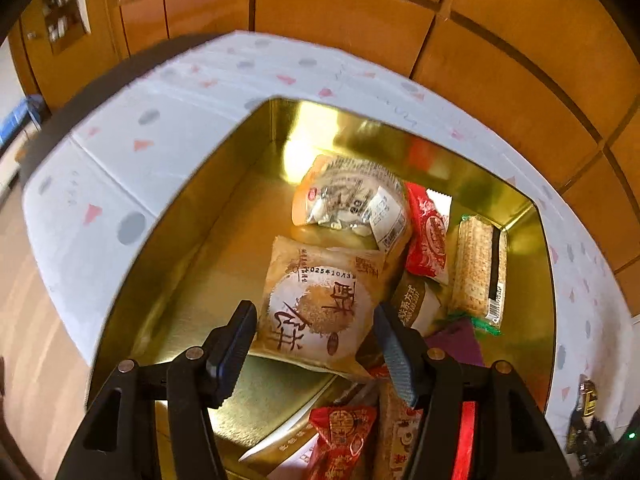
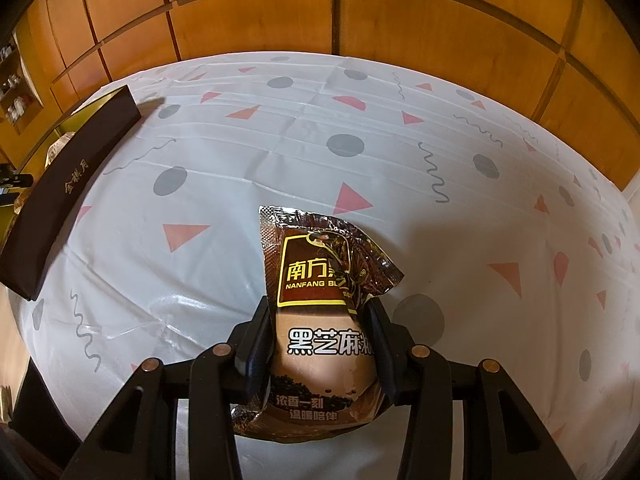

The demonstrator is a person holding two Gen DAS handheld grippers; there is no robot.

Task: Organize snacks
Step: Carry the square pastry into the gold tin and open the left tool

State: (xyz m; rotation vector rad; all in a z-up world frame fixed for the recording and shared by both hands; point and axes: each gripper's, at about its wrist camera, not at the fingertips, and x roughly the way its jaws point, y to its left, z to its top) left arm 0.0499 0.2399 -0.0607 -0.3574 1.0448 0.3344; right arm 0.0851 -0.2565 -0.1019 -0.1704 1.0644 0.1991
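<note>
The tin [image 1: 192, 216] is shiny gold inside. The surface [image 2: 280, 152] wears a white cloth printed with grey dots, coral triangles and dark squiggles. The sachet [image 2: 320, 300] is brown with a yellow-framed label and white lettering. One snack pack [image 1: 426, 236] is red, another pastry pack [image 1: 316, 308] tan and white. The wall panels [image 2: 260, 12] are orange wood.

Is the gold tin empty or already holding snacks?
Holding snacks. The gold tin has several wrapped packets along one side, including a tan pastry pack; the other side shows bare floor.
</note>
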